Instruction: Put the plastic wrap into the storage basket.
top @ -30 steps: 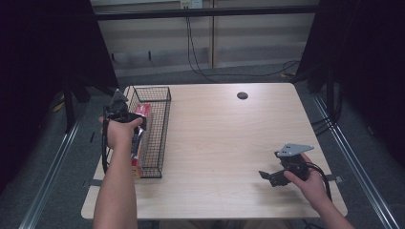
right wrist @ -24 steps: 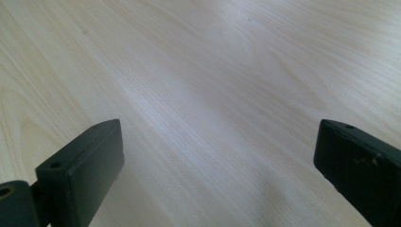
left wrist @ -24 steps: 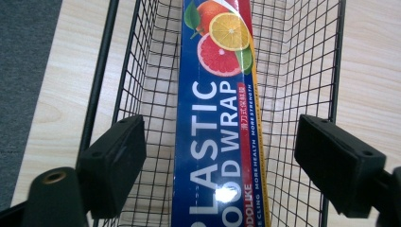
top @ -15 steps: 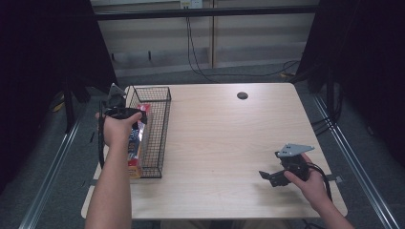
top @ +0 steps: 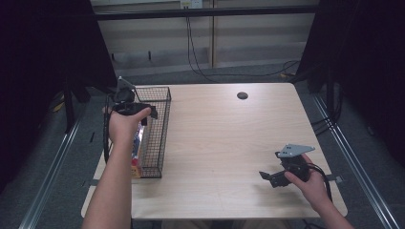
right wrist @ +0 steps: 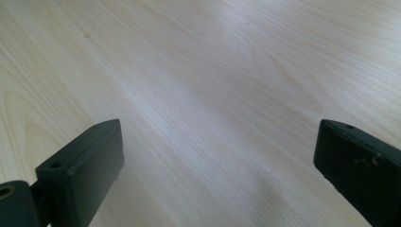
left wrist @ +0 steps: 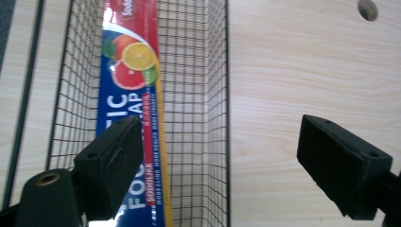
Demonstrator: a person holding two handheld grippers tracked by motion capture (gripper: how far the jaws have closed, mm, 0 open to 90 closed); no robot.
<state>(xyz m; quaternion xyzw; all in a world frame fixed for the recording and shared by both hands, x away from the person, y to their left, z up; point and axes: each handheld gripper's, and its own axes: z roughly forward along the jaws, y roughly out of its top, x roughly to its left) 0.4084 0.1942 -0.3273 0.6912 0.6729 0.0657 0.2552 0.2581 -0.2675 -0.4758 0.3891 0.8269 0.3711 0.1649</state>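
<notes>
A black wire basket (top: 157, 129) stands along the table's left edge. Inside it lies a long box of food wrap (top: 137, 143), blue and red with citrus fruit printed on it. My left gripper (top: 128, 106) hovers above the basket's far half. In the left gripper view its jaws are wide apart and hold nothing, with the box (left wrist: 132, 90) and the basket's mesh wall (left wrist: 210, 94) below the left gripper (left wrist: 227, 161). My right gripper (top: 268, 176) rests low near the table's front right, open and empty over bare wood (right wrist: 217, 165).
The light wooden table (top: 224, 143) has a small round dark hole (top: 242, 95) near its far edge. Cables hang down the wall behind. Metal rails run along the floor on both sides of the table.
My left gripper has drifted a little farther along the basket, staying open above it. The right gripper has not moved.
</notes>
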